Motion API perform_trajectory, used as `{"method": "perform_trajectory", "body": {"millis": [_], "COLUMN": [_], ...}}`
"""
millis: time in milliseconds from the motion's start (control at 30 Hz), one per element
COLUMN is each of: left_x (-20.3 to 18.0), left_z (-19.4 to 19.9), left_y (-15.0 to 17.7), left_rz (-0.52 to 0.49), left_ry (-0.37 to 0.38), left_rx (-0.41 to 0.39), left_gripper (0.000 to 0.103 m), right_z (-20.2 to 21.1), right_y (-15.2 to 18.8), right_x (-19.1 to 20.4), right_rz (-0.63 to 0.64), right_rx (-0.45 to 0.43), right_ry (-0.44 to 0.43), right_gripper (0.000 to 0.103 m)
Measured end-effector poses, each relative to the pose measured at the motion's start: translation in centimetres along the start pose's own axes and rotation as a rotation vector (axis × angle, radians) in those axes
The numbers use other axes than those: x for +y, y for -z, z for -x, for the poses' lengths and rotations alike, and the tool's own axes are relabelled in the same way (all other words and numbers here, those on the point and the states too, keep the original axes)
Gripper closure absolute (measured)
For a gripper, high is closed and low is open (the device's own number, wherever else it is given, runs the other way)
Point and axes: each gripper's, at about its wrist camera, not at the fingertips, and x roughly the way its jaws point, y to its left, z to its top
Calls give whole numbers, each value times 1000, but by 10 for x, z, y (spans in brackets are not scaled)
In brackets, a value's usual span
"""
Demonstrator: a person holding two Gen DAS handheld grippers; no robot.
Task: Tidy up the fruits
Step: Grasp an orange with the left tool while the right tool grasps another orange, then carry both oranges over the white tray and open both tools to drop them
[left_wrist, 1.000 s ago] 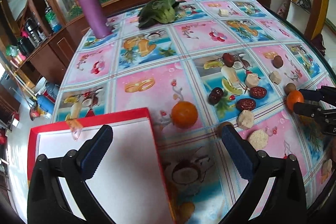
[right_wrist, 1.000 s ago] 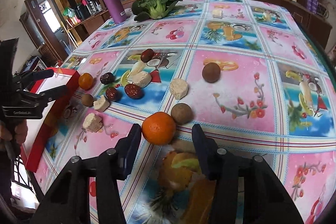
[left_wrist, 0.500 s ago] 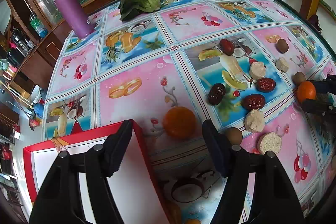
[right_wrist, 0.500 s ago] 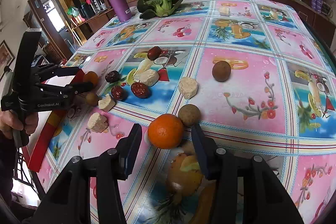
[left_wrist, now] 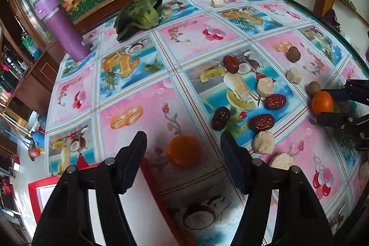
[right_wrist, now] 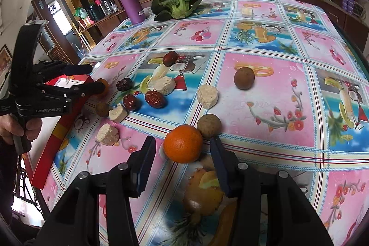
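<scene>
Fruit-print oilcloth covers the worktop [right_wrist: 265, 107], with two oranges lined up for pickup.

Nearest in the right wrist view, the right tool [right_wrist: 182, 159] stands wide open, gripping nothing, its fingers either side of an orange [right_wrist: 183, 144] at 12 o'clock, probably set for a squeeze. A brown round fruit [right_wrist: 209, 126] touches that orange at 1 o'clock and may get nudged. In the left wrist view the left tool [left_wrist: 183, 155] is likewise spread and empty around a second orange [left_wrist: 183, 151]. The red tray [left_wrist: 60, 190] sits at 7 o'clock, likely the collecting place. Farther off lie red dates [right_wrist: 155, 99], then the purple bottle [right_wrist: 128, 0] and leafy greens [right_wrist: 176, 4].
</scene>
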Motion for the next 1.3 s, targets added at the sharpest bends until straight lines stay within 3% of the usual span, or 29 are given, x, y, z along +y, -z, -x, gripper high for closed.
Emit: {"method": "perform_trajectory", "body": {"millis": [167, 300, 467, 633, 967, 1167, 1300], "left_x": [5, 9, 8, 10, 2, 1, 9], "left_z": [-12, -19, -19, -18, 2, 40, 76], "left_y": [5, 9, 8, 11, 25, 42, 63], "left_rz": [17, 38, 50, 65, 119, 174, 214], "left_ry": [32, 71, 91, 71, 115, 145, 122], "left_rx": [36, 56, 51, 49, 6, -73, -125], "left_gripper": [44, 56, 59, 68, 69, 69, 69], "right_z": [0, -1, -1, -1, 4, 9, 11], "right_y": [-1, -1, 0, 0, 3, 4, 2], "right_x": [0, 1, 0, -1, 0, 5, 16], "right_rz": [1, 7, 7, 7, 16, 41, 51], "right_rx": [-3, -6, -12, -16, -41, -68, -46], "right_ry": [-2, 0, 7, 3, -27, -52, -26], "right_gripper": [55, 55, 69, 70, 71, 71, 71]}}
